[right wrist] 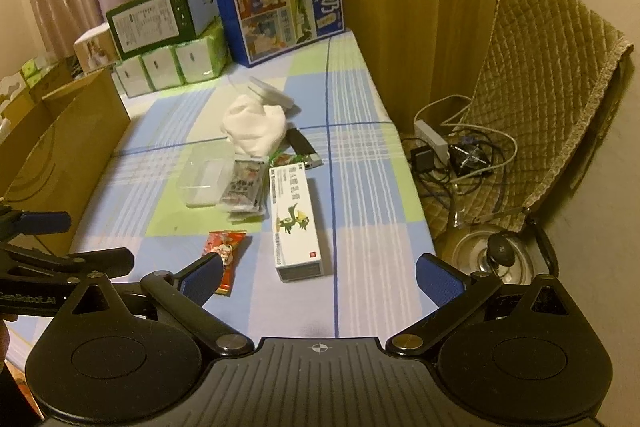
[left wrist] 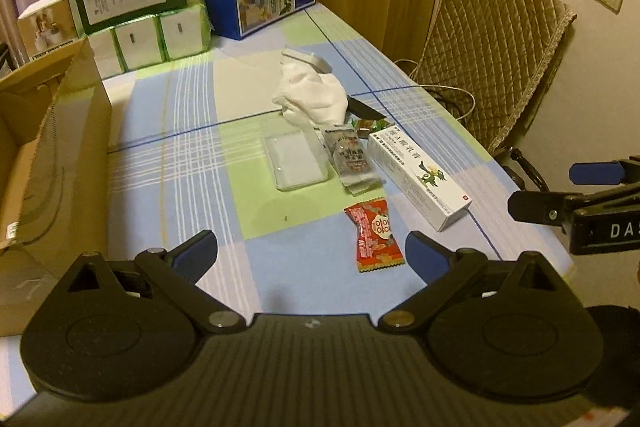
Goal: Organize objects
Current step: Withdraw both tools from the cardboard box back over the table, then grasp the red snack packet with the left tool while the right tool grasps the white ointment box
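Both grippers [left wrist: 311,251] [right wrist: 319,275] splayed, empty | crinkly red foil wrapper [left wrist: 374,235] | rect. white carton [left wrist: 418,175] | clear plastic tray [left wrist: 294,159]

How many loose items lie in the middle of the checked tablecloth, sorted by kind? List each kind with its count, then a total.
Snack packets: 3 (red, grey, green)
Clear plastic trays: 1
White medicine cartons: 1
White cloths: 1
Flat white objects behind the cloth: 1
Black objects partly under the cloth: 1
Total: 8
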